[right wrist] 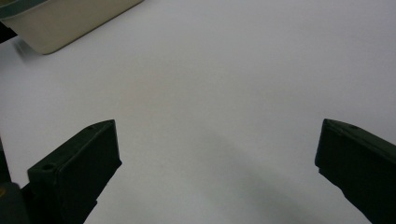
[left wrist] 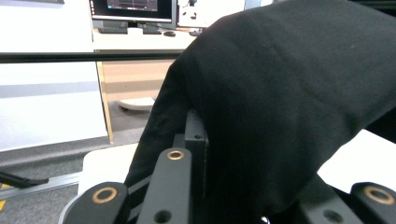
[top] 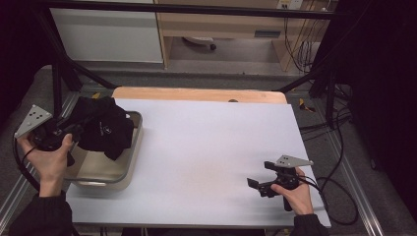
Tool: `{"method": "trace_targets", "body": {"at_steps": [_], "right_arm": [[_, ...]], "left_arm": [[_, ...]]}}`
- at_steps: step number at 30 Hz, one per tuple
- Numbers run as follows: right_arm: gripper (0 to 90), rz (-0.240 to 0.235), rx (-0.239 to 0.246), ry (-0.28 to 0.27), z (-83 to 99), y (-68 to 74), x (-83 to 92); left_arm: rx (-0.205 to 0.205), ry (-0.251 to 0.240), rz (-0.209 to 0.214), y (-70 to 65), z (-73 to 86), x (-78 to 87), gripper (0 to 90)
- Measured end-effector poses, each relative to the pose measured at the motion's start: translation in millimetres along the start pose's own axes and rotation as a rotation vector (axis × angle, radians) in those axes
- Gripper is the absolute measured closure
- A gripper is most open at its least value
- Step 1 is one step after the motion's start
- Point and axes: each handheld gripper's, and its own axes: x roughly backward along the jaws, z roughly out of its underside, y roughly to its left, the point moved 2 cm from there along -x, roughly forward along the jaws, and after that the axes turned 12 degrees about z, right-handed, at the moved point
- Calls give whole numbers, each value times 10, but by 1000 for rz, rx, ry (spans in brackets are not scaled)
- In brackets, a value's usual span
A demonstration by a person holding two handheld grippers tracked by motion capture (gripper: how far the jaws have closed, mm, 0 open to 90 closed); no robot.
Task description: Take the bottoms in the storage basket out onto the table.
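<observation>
Left hand-held gripper (top: 74, 133) clamped on black, crumpled, limp cloth (top: 104, 127) draped over metal tray (top: 125, 169).

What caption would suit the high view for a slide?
Left gripper shut on black cloth over a metal tray; right gripper open above the white table.

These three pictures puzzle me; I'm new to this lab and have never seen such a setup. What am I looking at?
A person at a table holds a hand-held gripper in each hand. The high view looks down from above; each of the other two looks along one gripper's own jaws. The left gripper is shut on a black cloth, held over a metal tray at the table's left. The right gripper rests open over the bare white tabletop, holding nothing.
</observation>
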Motion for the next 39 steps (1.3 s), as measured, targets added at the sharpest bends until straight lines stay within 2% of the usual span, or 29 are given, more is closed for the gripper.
{"method": "trace_targets", "body": {"at_steps": [17, 39], "right_arm": [[6, 0, -2, 1, 1, 2, 2], [6, 1, -2, 1, 1, 2, -1]], "left_arm": [[-23, -39, 8, -102, -148, 17, 765], [-14, -87, 43, -185, -265, 10, 765]]}}
